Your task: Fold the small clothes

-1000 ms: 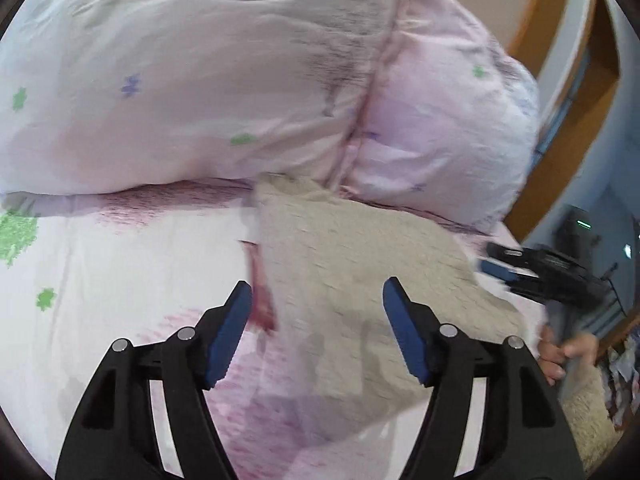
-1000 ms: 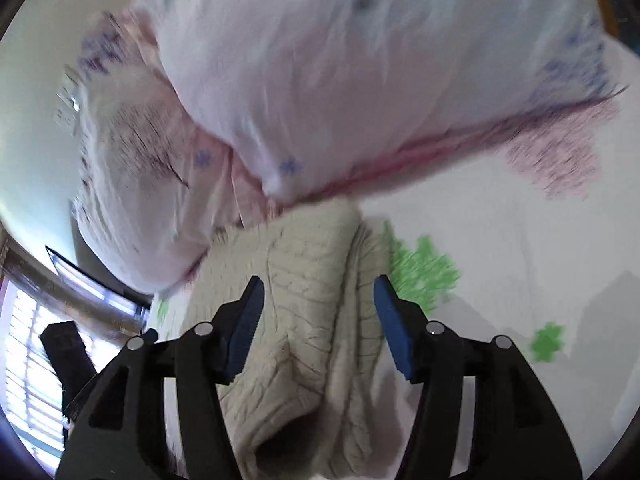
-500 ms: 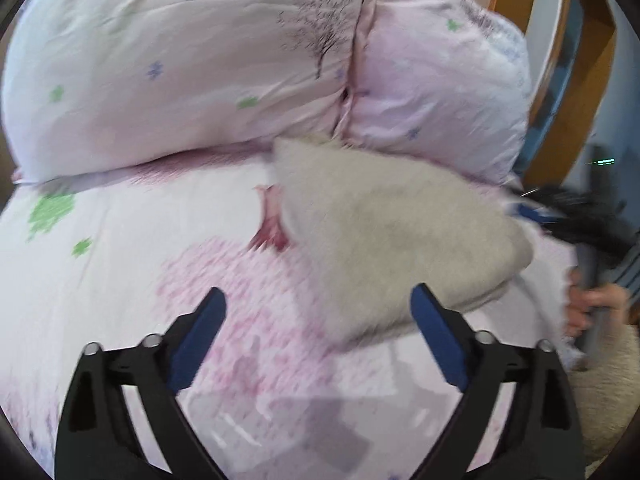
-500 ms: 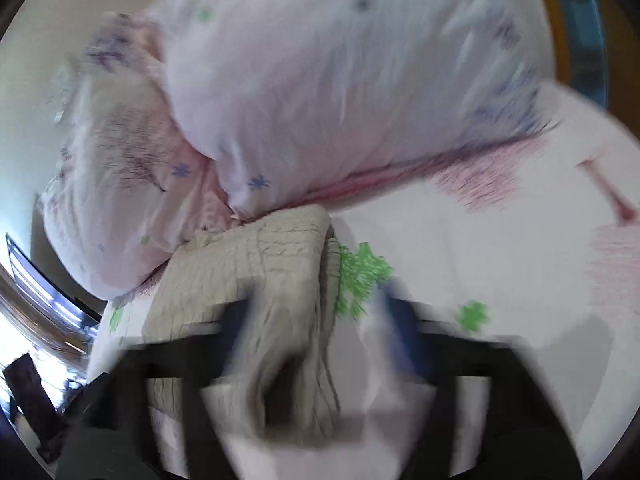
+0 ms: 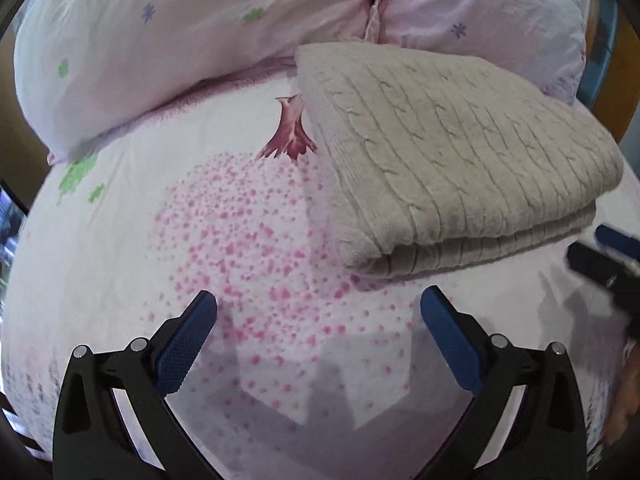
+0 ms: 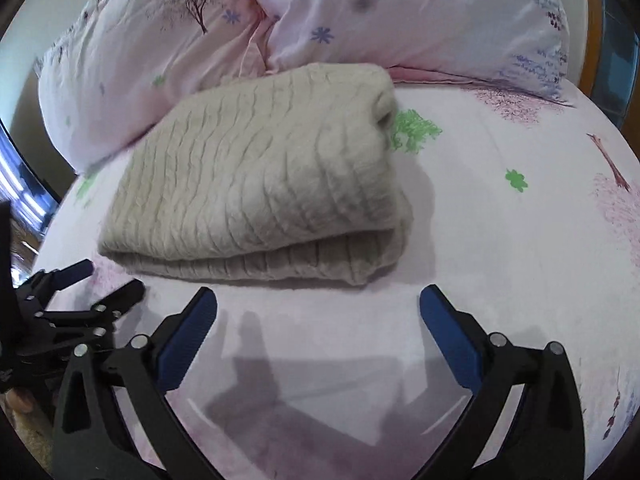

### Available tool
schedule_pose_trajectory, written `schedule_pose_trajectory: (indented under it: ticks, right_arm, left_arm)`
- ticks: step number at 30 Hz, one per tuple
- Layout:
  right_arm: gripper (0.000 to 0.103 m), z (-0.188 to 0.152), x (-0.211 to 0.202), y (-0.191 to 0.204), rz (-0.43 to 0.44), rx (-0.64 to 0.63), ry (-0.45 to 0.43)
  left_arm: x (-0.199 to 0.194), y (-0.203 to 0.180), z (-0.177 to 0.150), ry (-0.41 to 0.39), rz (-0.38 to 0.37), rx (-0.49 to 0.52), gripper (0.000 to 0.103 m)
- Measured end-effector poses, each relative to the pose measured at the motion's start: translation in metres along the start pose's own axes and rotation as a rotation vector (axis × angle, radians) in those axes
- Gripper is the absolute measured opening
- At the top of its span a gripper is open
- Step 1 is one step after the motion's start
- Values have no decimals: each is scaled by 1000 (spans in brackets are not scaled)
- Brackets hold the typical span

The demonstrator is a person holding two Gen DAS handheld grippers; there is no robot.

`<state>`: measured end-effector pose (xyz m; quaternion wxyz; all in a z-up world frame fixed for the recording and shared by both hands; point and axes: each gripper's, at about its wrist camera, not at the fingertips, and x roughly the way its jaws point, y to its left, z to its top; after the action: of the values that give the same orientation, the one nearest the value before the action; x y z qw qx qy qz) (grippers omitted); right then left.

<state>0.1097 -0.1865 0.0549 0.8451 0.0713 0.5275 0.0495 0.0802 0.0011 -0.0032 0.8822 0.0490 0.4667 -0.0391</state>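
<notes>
The bed (image 5: 120, 240), in a pink printed sheet, is carrying two pillows (image 6: 400, 12) along its head edge, and the beige cable-knit sweater (image 6: 256, 184) is lying folded just in front of them, touching nothing else. Left tongs (image 5: 318, 340) and right tongs (image 6: 318, 340) are hovering apart and empty short of it, so folding is seemingly finishing; next probably calls for smoothing or retreating.

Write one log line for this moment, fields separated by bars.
sweater: folded, on bed | left gripper: open, empty | right gripper: open, empty
</notes>
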Motion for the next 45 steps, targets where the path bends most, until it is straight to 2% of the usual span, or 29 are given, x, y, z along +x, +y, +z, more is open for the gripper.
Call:
schedule_pose_trajectory:
  ticks: [1,7,9,45]
  right_arm:
    - [101,-2,1,4,-27,-23,0]
    - [101,-9,8,25,-142,-134,40]
    - [101,-8,7,21,-122,-119,45]
    - [101,-9,8,22,-128,-122,45]
  left_arm:
    - [1,4,-1,1,-20,-22,102]
    - [1,5,-1,-16,-18,-23,102]
    - [0,4,-2,-20,-17,-22,102]
    - [0,4,-3,-31,-14,-26,102]
